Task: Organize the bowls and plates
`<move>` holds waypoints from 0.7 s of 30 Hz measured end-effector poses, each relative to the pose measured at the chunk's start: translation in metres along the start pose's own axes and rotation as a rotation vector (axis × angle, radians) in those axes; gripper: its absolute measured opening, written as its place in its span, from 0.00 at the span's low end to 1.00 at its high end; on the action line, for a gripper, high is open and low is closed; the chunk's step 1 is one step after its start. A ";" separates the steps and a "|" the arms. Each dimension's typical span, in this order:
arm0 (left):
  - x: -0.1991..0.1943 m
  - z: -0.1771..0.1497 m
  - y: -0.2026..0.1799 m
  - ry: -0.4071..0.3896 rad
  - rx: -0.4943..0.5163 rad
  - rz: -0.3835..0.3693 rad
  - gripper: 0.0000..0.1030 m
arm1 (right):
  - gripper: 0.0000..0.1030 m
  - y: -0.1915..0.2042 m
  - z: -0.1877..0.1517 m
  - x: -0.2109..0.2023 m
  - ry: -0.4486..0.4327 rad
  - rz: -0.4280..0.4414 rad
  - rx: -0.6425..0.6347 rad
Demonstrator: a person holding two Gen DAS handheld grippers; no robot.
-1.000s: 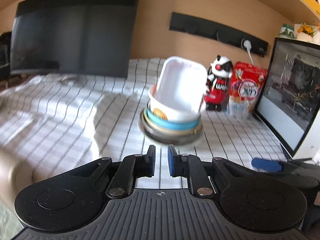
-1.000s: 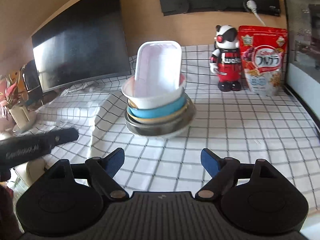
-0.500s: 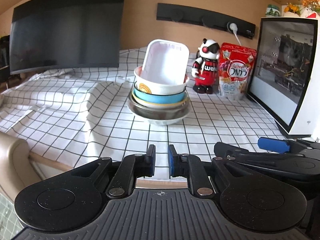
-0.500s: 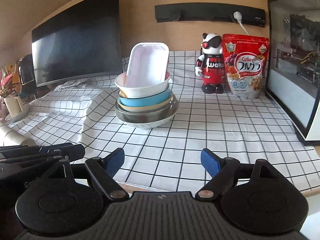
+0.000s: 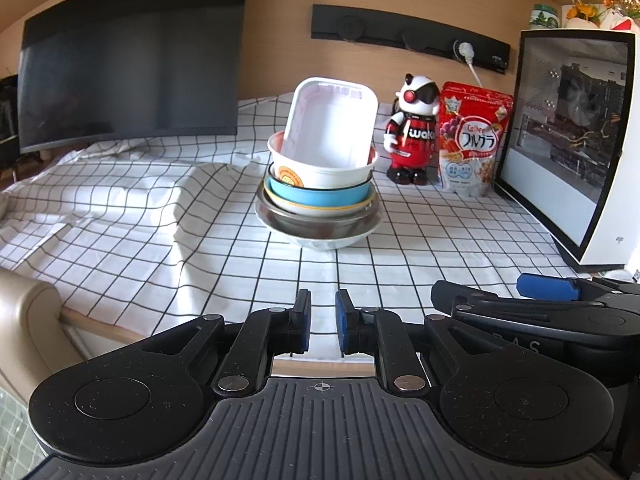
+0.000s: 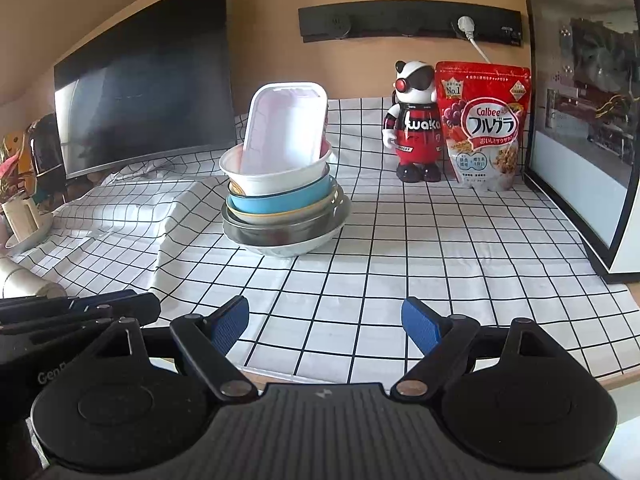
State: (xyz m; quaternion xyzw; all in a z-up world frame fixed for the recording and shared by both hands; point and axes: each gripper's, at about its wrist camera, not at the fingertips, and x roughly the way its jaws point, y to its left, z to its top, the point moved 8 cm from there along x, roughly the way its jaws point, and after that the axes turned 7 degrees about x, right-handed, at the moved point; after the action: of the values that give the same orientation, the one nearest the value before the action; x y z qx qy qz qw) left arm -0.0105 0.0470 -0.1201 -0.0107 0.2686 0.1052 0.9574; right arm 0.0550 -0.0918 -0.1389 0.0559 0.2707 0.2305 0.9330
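One stack of dishes (image 6: 280,208) stands at about twelve o'clock from both cameras, and it counts six pieces: one white rectangular tray (image 6: 285,128) leaning upright on top, one white paper bowl (image 6: 276,178), one blue bowl (image 6: 280,202), one cream yellow-rimmed bowl (image 6: 276,216), one steel bowl (image 6: 276,234) and one white dish (image 6: 296,245) at the bottom. At about one o'clock there are one toy robot figure (image 6: 416,120) and one red cereal bag (image 6: 486,124), with one glass-sided computer case (image 6: 584,120) at two o'clock. One dark monitor (image 6: 144,88) sits at ten o'clock, one black power strip (image 6: 408,22) is on the wall, one checked tablecloth (image 6: 400,264) covers the table, and two grippers are in view: the left gripper (image 5: 322,326) and the right gripper (image 6: 325,324).
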 end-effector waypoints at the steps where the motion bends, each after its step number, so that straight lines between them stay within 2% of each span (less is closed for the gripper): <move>1: 0.000 0.000 0.000 0.000 0.000 0.001 0.15 | 0.82 0.000 0.000 0.001 0.002 0.001 0.002; 21: 0.003 0.000 0.003 0.013 -0.010 -0.007 0.15 | 0.82 0.001 -0.002 0.007 0.023 0.001 0.006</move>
State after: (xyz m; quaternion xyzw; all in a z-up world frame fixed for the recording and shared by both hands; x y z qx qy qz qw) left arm -0.0082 0.0505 -0.1216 -0.0171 0.2741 0.1031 0.9560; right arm 0.0590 -0.0881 -0.1438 0.0564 0.2819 0.2308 0.9295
